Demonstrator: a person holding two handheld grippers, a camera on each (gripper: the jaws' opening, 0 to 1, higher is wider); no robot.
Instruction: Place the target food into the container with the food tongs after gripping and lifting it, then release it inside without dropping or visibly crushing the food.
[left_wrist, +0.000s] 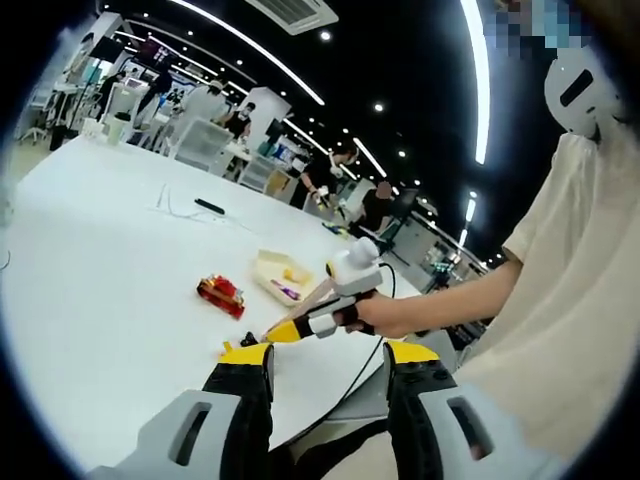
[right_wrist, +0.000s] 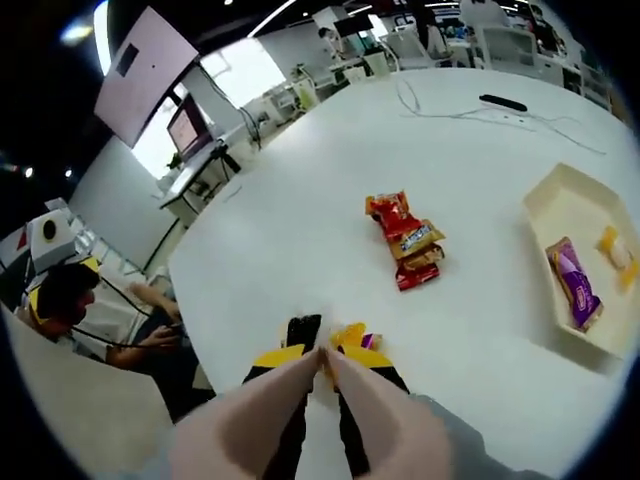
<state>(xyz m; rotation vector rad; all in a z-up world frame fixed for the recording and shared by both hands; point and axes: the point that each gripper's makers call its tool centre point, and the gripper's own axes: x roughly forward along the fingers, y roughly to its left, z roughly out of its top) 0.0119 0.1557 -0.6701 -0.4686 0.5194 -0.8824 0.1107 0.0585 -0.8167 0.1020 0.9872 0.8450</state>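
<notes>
A red snack packet (right_wrist: 407, 240) lies flat on the white table (right_wrist: 300, 230), well apart from the cream tray (right_wrist: 560, 205) at the right, which already holds a purple packet (right_wrist: 573, 283) and a small yellow piece (right_wrist: 617, 250). In the right gripper view the right gripper (right_wrist: 322, 362) holds pale tongs (right_wrist: 320, 415) between its jaws, and the tong tips are pressed together near the table's near edge, short of the packet, with a small yellow wrapper (right_wrist: 352, 336) just beside them. The left gripper (left_wrist: 325, 365) hangs with its jaws wide apart and nothing between them, off the table's near edge, looking toward the hand (left_wrist: 400, 312) that carries the right gripper. The packet looks light, crinkly and slippery, its contents likely brittle. I would take it across the middle of its short width, squeezing only until the film stops sliding.
</notes>
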